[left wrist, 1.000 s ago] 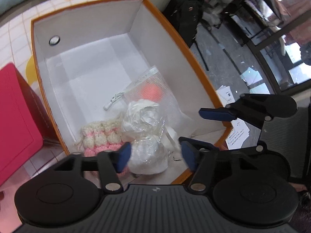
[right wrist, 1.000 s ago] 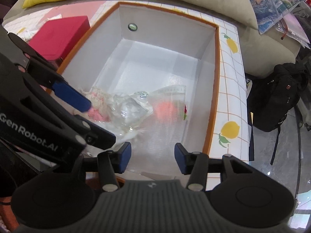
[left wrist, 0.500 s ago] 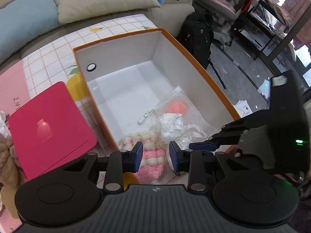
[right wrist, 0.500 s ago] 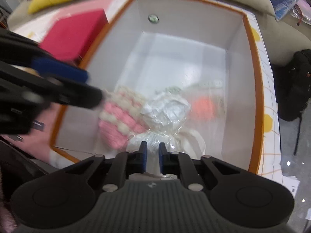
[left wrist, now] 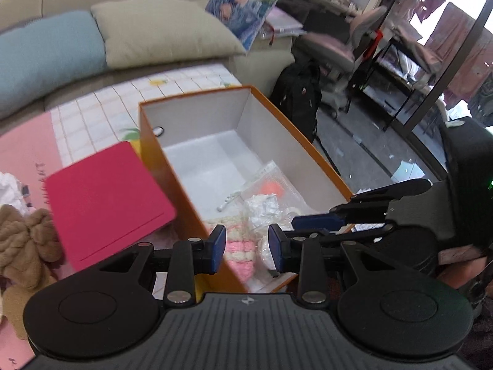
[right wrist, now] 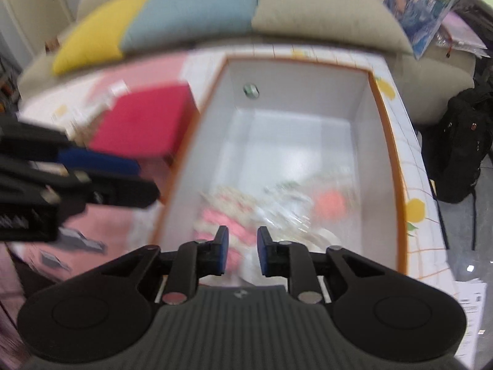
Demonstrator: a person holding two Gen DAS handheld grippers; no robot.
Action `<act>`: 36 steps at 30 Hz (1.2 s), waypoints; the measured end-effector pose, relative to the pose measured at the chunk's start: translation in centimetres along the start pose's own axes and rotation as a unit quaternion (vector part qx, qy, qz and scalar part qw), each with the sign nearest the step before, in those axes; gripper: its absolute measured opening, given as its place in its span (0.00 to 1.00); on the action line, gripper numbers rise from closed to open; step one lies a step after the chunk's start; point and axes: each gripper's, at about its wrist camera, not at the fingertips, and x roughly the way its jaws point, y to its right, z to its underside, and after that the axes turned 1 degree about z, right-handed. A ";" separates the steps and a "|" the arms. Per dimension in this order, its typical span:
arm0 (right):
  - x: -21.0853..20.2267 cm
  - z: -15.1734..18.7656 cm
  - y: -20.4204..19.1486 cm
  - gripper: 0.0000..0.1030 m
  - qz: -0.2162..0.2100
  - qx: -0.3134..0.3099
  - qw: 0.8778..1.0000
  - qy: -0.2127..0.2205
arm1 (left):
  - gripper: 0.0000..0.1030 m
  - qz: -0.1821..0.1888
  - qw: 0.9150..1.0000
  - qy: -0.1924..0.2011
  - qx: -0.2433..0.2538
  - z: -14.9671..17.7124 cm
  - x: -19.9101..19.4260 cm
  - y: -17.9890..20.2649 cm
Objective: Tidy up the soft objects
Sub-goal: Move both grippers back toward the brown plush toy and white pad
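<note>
pink knit (left wrist: 238, 248) in box (left wrist: 197, 206), below empty jaws

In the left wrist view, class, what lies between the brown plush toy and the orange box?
The red lid lies between them in the left wrist view, tilted, its right edge against the orange box; the brown plush toy sits left of it.

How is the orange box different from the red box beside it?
The orange box is open, with white inner walls and soft things lying inside; the red box shows only a closed, flat red top. The orange box stands taller and looks larger than the red box. Both rest side by side on the tiled cloth.
</note>
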 end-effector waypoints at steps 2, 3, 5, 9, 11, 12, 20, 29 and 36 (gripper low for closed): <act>-0.6 0.2 -1.0 0.35 -0.017 0.021 0.999 0.028 | 0.36 -0.012 1.000 0.019 0.010 1.0 -1.2 -0.5; -0.8 0.3 -1.6 0.36 -0.024 0.030 0.999 0.039 | 0.37 -0.024 0.999 0.030 0.016 1.6 -1.9 -0.9; -0.9 0.7 -3.1 0.36 -0.033 0.042 0.997 0.059 | 0.38 -0.047 0.998 0.044 0.020 2.7 -2.9 -1.7; -0.4 1.8 -5.9 0.41 -0.065 0.065 0.992 0.083 | 0.39 -0.074 0.996 0.057 -0.011 5.4 -4.8 -4.0; 0.1 2.3 -7.5 0.41 -0.083 0.069 0.990 0.085 | 0.40 -0.088 0.994 0.058 -0.027 6.8 -5.5 -5.2; 0.4 2.5 -8.5 0.41 -0.089 0.064 0.991 0.082 | 0.39 -0.100 0.993 0.057 -0.035 7.6 -5.7 -5.8; 3.5 2.8 -14.9 0.41 -0.093 -0.010 0.994 0.052 | 0.40 -0.159 0.983 0.047 -0.081 12.1 -8.0 -10.4; 6.7 1.4 -20.9 0.41 -0.087 -0.089 0.990 0.063 | 0.46 -0.224 0.969 0.063 -0.082 14.3 -9.9 -13.7; 9.0 -0.2 -24.2 0.43 -0.063 -0.155 0.983 0.081 | 0.61 -0.284 0.957 0.048 -0.036 14.8 -9.4 -16.8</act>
